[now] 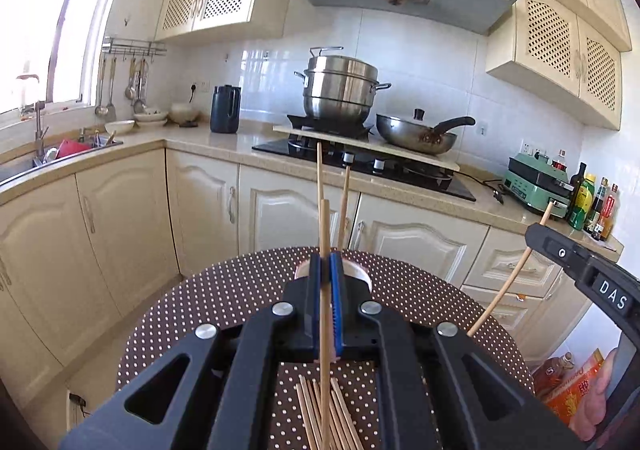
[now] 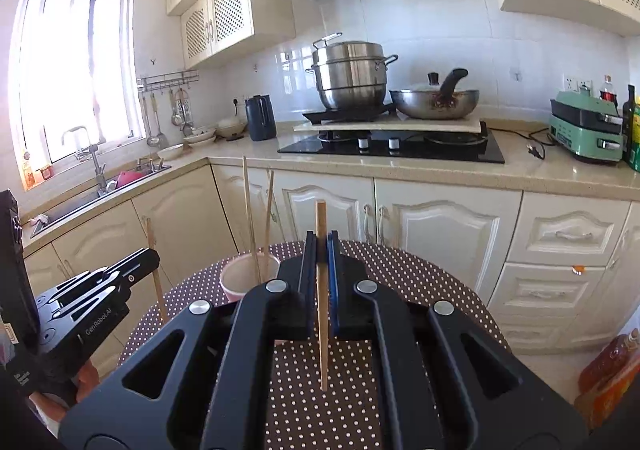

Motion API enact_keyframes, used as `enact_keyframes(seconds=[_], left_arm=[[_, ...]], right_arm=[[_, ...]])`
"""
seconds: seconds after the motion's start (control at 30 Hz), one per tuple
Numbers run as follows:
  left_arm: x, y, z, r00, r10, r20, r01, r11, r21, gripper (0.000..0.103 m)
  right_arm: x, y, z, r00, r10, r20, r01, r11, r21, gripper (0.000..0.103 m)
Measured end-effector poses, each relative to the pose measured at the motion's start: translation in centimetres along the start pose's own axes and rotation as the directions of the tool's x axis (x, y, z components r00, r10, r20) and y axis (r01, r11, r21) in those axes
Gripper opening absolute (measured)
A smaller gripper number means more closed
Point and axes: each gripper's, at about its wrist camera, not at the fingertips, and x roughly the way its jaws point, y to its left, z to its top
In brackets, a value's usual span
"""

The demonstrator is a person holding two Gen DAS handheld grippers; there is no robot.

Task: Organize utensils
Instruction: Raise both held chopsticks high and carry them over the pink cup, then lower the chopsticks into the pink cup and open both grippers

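Both grippers clamped on one chopstick each, L gripper [image 1: 329, 270] center frame w/ stick [image 1: 325, 234], R gripper [image 2: 320, 258] w/ stick [image 2: 321, 290]; light, stiff, slick wood, prob best pinched mid-shaft; cup [image 2: 236, 282] lower left.

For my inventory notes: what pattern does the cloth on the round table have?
The tablecloth is dark brown with small white polka dots, clearest in the right wrist view.

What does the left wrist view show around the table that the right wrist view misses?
Only the left wrist view shows the loose chopsticks lying on the dotted table. Only the right wrist view shows the pink cup clearly, with two chopsticks standing in it. Both show each gripper, left gripper and right gripper, shut on a single chopstick, and the steamer pot on the stove.
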Motion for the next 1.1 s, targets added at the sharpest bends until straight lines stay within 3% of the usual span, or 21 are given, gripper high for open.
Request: enact_keyframes(seconds=[0.17, 0.37, 0.6, 0.97, 1.1], left_arm=[[-0.5, -0.5, 2.2, 0.996, 0.048, 0.069, -0.05, 0.998, 0.025, 0.006], [-1.0, -1.3, 5.6, 0.976, 0.102, 0.194, -0.113, 0.992, 0.047, 0.006], [0.5, -2.1, 8.7, 0.959, 0.051, 0.277, -0.063, 0.997, 0.034, 0.006], [2.6, -2.1, 10.8, 0.928, 0.047, 0.371, -0.057, 0.998, 0.016, 0.006], [4.1, -1.7, 10.8, 0.925, 0.067, 0.375, -0.083, 0.996, 0.027, 0.006]], right_arm=[[0.2, 1.3, 2.0, 0.999, 0.015, 0.033, -0.014, 0.999, -0.034, 0.006], [-0.2, 3.6, 4.9, 0.995, 0.033, 0.091, -0.024, 0.995, -0.1, 0.006], [0.3, 4.8, 7.7, 0.989, 0.061, 0.137, -0.045, 0.992, -0.115, 0.006], [1.8, 5.5, 9.4, 0.977, 0.099, 0.19, -0.087, 0.994, -0.068, 0.006], [3.1, 5.5, 9.1, 0.975, 0.124, 0.185, -0.117, 0.992, -0.045, 0.006]])
